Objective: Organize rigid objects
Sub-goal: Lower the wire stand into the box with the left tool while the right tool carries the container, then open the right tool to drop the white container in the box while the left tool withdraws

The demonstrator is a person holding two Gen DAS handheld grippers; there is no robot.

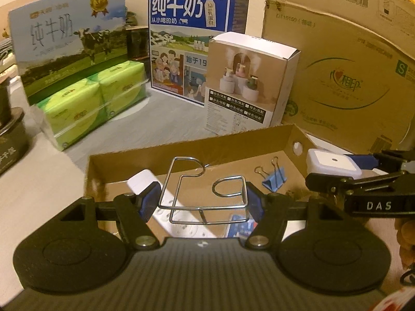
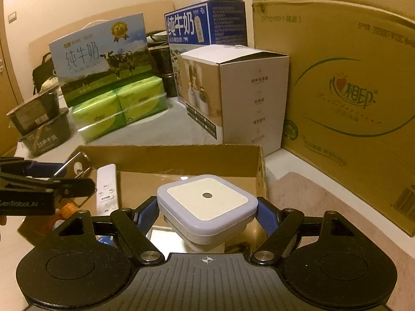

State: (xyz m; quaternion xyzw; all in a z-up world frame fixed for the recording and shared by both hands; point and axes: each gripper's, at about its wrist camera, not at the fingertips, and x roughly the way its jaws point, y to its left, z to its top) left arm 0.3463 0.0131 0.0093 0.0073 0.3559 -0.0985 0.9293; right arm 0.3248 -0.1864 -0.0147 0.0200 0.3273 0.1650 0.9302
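**Two Things Held Over the Open Box**

Left wrist view. Left gripper (image 1: 202,202) low in the middle, blue fingers (image 1: 149,199) pinching a bent wire rack (image 1: 205,189) from both sides. Wire rack up in the air, just over the open cardboard box (image 1: 197,145). Down in the box: a white power strip (image 1: 179,212) under the rack, a blue binder clip (image 1: 273,177) nearer the right wall, and something small and blue at the bottom, too hidden to name. Right gripper (image 1: 363,171) poking in from the right edge, with a white square night light (image 1: 333,164) at its tip, over the right side of the box. Behind the box: a white carton with a mist-maker picture (image 1: 249,83), a blue milk box (image 1: 192,39), a pale milk box with a cow (image 1: 70,39), green tissue packs (image 1: 96,98), and a big brown carton (image 1: 345,72) on the right.

Right wrist view. Right gripper (image 2: 207,217) low in the middle, blue fingers (image 2: 267,217) squeezing the white square night light (image 2: 207,199) on two sides. Night light flat, small dark dot on top, hanging over the near right part of the open cardboard box (image 2: 181,160). White power strip (image 2: 106,189) lying along the left part of the box floor. Left gripper (image 2: 55,171) reaching in from the left edge; shiny wire at its tip. Dark round tubs (image 2: 39,119) stacked far left, beside the green tissue packs (image 2: 119,106).
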